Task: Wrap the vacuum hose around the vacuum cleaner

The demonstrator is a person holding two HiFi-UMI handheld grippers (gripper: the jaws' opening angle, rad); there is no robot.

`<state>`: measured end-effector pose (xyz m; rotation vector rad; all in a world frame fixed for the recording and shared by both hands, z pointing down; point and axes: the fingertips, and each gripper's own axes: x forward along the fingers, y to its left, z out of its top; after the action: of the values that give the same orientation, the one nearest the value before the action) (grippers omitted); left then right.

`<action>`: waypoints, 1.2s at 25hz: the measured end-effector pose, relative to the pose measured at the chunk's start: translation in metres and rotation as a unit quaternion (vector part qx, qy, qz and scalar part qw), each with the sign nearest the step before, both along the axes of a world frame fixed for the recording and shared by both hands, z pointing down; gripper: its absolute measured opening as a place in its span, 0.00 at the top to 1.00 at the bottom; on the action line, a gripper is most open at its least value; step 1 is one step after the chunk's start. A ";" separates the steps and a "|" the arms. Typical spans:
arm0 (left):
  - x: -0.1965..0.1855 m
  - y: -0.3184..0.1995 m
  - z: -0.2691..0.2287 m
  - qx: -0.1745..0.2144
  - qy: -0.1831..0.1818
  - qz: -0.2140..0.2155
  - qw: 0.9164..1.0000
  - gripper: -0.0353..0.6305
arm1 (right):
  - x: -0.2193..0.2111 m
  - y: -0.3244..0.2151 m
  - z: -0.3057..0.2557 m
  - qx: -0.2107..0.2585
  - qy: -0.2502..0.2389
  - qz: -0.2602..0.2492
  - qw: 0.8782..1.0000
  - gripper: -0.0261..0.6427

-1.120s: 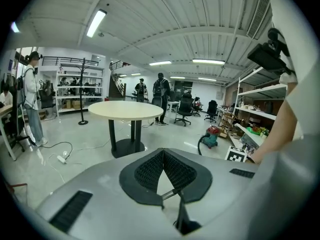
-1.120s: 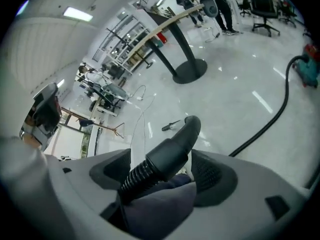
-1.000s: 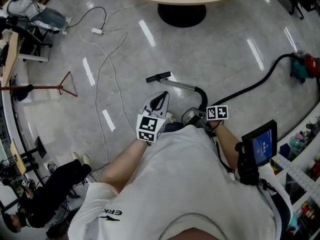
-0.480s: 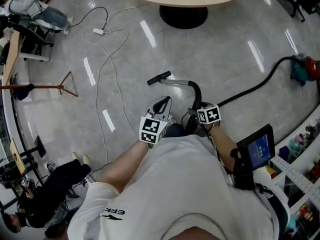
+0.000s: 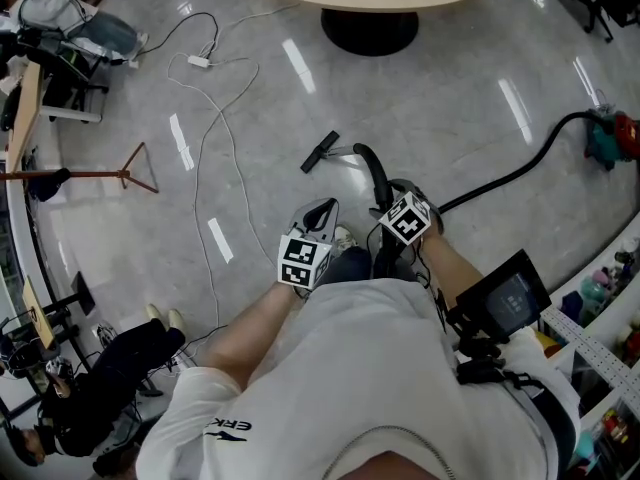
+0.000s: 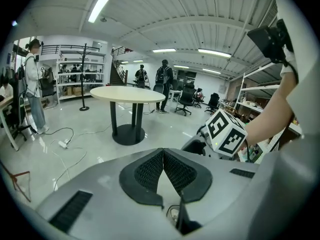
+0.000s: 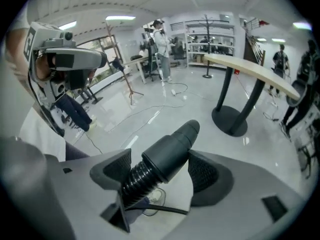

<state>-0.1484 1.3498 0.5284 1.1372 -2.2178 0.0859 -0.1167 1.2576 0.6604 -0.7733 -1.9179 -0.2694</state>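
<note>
Right gripper view: the right gripper [image 7: 161, 168] has its jaws clamped on the black vacuum hose [image 7: 172, 141], while the left gripper [image 6: 163, 158] holds nothing, jaws pressed together.

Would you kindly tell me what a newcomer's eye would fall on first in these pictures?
The right tongs clamp the black ribbed hose at its cuff, close before the person. That hose trails across the shiny floor to the vacuum cleaner at the far right of the head view. The left tongs are shut and empty.
</note>
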 end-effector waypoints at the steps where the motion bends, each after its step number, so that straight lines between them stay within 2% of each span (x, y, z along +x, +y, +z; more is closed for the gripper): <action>1: 0.001 0.003 0.003 -0.002 0.003 0.000 1.000 0.94 | -0.005 0.001 -0.003 0.013 -0.009 -0.026 1.000 0.43; 5: -0.010 0.006 0.015 -0.017 -0.005 0.000 1.000 0.94 | -0.010 0.001 -0.008 0.069 -0.040 -0.132 0.988 0.43; 7: -0.020 0.006 0.025 -0.034 -0.016 0.022 0.999 0.94 | -0.008 0.001 -0.006 0.083 -0.045 -0.163 0.982 0.43; 10: -0.034 -0.001 0.049 -0.075 -0.038 0.100 0.991 0.94 | -0.008 0.000 -0.006 0.089 -0.047 -0.177 0.979 0.43; 12: -0.040 -0.010 0.072 -0.118 -0.063 0.171 0.976 0.93 | -0.009 0.000 -0.006 0.092 -0.050 -0.182 0.978 0.43; 14: -0.046 -0.024 0.094 -0.158 -0.100 0.253 0.949 0.86 | -0.009 -0.001 -0.008 0.094 -0.052 -0.187 0.976 0.43; 16: -0.053 -0.040 0.115 -0.190 -0.139 0.333 0.913 0.77 | -0.011 -0.001 -0.011 0.097 -0.055 -0.193 0.975 0.43; 18: -0.062 -0.053 0.137 -0.217 -0.172 0.400 0.874 0.67 | -0.015 0.000 -0.014 0.100 -0.059 -0.200 0.973 0.43; 21: -0.076 -0.069 0.167 -0.244 -0.198 0.476 0.822 0.55 | -0.021 0.004 -0.018 0.102 -0.067 -0.211 0.970 0.43; 24: -0.083 -0.080 0.187 -0.264 -0.218 0.531 0.775 0.54 | -0.025 0.009 -0.022 0.103 -0.075 -0.220 0.967 0.43; 26: -0.083 -0.088 0.192 -0.269 -0.234 0.556 0.751 0.54 | -0.026 0.009 -0.024 0.103 -0.079 -0.223 0.966 0.43; 30: -0.074 -0.099 0.203 -0.265 -0.245 0.586 0.725 0.54 | -0.025 0.010 -0.026 0.104 -0.084 -0.227 0.965 0.43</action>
<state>-0.2226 1.2513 0.7311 2.0901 -1.2494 1.5768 -0.1421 1.2671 0.6342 -1.0693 -1.8090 -0.8283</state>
